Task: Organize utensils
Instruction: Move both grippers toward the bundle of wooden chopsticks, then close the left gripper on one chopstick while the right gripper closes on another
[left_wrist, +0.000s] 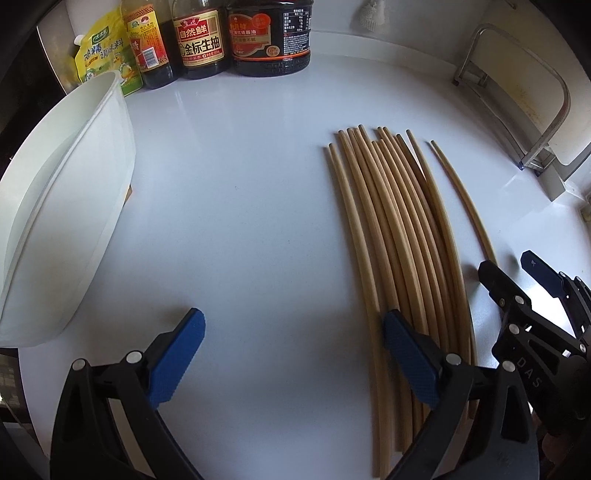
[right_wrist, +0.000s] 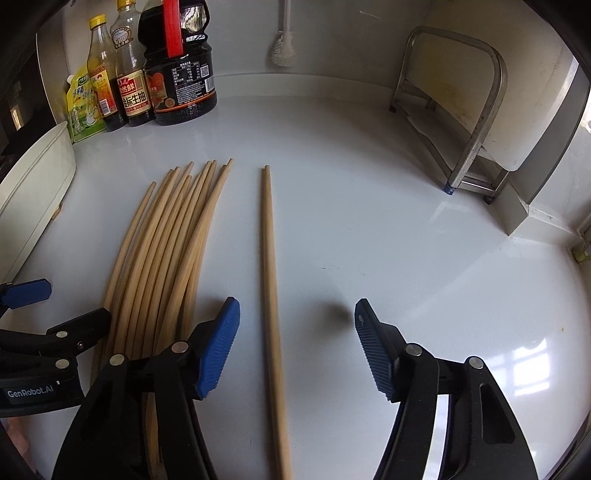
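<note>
- Here, a single pale wooden chopstick (right_wrist: 271, 295) lies on the white countertop (right_wrist: 369, 221) between the right gripper (right_wrist: 297, 325)'s parted blue pads, untouched.
- The left gripper (left_wrist: 293, 343) gapes wide, empty, beside the bundle of wooden chopsticks (left_wrist: 391, 236).

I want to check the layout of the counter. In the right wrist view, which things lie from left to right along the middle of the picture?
White tub → pile of chopsticks → single chopstick → bare counter → metal rack.
</note>
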